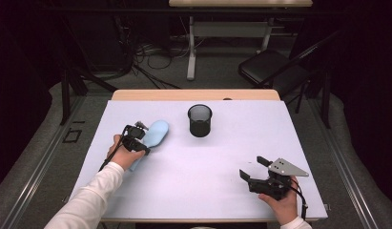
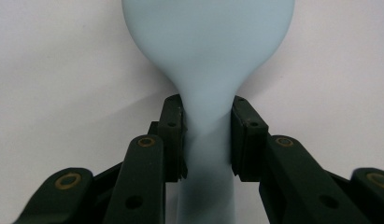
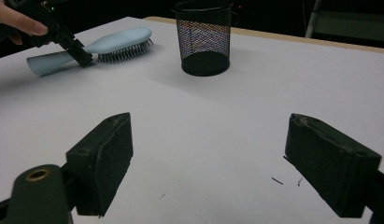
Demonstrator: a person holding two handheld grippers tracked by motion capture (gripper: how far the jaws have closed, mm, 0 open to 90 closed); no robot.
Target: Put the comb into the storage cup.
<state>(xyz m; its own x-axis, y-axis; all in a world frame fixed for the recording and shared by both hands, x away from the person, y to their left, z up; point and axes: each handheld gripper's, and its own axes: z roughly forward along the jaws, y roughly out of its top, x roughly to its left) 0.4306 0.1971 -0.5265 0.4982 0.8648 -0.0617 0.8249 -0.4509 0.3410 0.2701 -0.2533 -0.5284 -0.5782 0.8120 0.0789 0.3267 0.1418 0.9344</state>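
A light blue hairbrush (image 1: 156, 132) lies on the white table (image 1: 208, 167) at the left, bristles toward the tabletop. My left gripper (image 1: 139, 140) comes down on it from above. In the left gripper view the hairbrush (image 2: 208, 46) has its narrow neck between the two pads, which press on both sides, so my left gripper (image 2: 207, 135) is shut on it. The right gripper view shows the hairbrush (image 3: 115, 39) flat on the table with the left gripper (image 3: 80, 55) on its neck. My right gripper (image 1: 253, 168) rests near the front right edge, open, with nothing between its jaws (image 3: 208, 163).
A black mesh pen cup (image 1: 200, 120) stands upright behind the table's middle, to the right of the brush, and also appears in the right gripper view (image 3: 203, 37). A chair (image 1: 270, 67) and another desk stand beyond the far edge.
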